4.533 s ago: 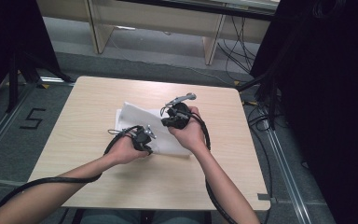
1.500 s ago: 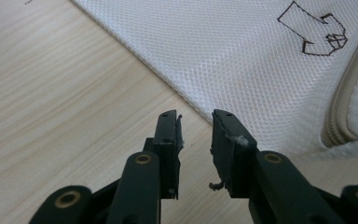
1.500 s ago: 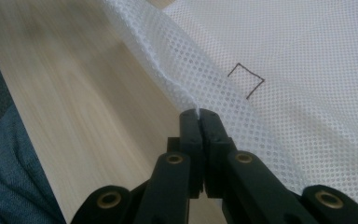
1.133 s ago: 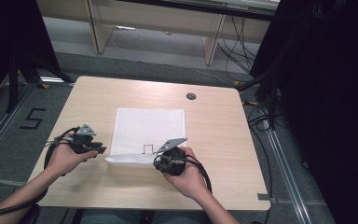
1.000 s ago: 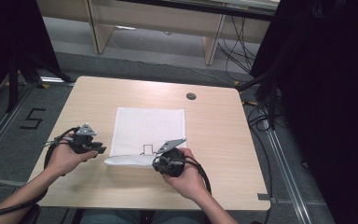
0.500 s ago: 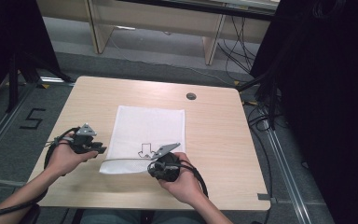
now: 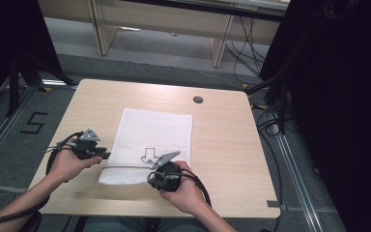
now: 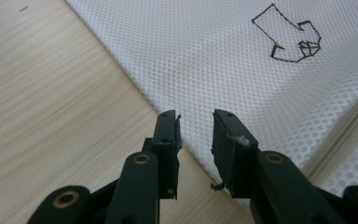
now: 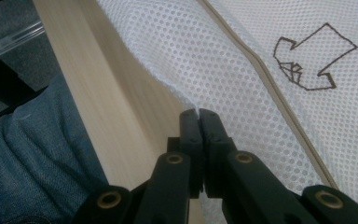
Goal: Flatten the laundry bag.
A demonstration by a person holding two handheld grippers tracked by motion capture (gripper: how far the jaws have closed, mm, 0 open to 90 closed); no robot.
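Lying flat, mesh bag (image 7: 155, 133) long axis running away from person

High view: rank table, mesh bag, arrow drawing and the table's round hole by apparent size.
1. Light wooden table
2. White mesh bag
3. Black outlined arrow drawing on the bag
4. Small dark round hole in the tabletop, close to the arrow in size, so the last two are unsure.
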